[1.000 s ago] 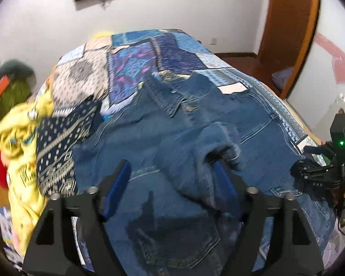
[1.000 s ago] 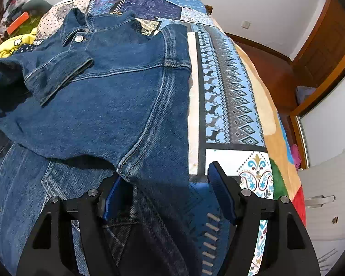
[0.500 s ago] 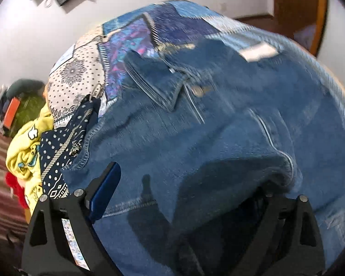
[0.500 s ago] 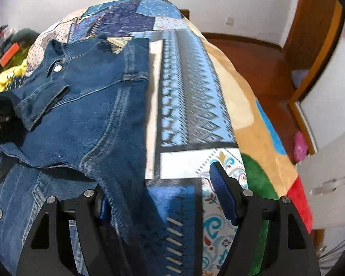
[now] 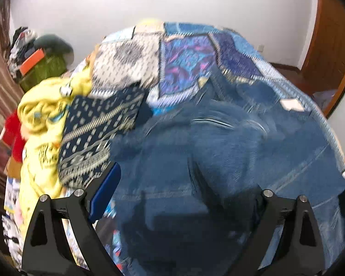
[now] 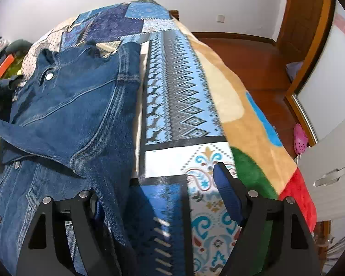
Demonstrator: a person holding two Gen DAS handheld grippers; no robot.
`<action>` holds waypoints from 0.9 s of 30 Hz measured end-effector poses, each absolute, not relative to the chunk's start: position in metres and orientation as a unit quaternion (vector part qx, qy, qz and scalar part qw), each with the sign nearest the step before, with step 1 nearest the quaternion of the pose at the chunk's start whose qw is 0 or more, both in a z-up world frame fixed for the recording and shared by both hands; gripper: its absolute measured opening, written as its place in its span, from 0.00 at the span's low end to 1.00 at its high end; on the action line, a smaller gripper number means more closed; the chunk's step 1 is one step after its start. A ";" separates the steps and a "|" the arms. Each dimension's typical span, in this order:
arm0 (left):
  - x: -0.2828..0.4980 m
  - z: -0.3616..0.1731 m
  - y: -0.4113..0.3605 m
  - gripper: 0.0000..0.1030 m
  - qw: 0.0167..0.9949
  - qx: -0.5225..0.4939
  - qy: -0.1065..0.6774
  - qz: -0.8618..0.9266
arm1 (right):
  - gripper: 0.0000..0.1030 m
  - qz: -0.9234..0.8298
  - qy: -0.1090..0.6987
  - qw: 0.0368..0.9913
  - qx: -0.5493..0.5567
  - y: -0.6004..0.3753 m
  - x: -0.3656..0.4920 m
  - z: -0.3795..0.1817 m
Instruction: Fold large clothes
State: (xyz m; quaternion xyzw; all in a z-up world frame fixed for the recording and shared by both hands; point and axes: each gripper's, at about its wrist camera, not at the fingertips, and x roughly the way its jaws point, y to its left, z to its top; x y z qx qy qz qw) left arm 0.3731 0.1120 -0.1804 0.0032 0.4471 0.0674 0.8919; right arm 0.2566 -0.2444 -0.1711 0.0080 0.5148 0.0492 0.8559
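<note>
White-walled bedroom, and the bed (image 6: pixel 179 87) with its patchwork blanket has a denim jacket (image 6: pixel 76 105) spread on its left half, collar toward the far wall and hem toward the camera. The left tool (image 5: pixel 179 197) is spread wide over blurry denim, gripping nothing I can make out. The right tool (image 6: pixel 163 197) has just been opening, denim bunched at its left finger, not pinched.

Each gripper has black, triangular cut-out finger frames. The left gripper (image 5: pixel 172 197) has silver screw heads at ten and two o'clock. The right gripper (image 6: pixel 163 197) wears blue pads.
</note>
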 end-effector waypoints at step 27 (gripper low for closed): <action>0.273 -0.218 0.180 0.91 0.863 -0.013 0.496 0.093 | 0.76 0.101 0.488 0.866 -0.030 -0.186 0.228 -0.116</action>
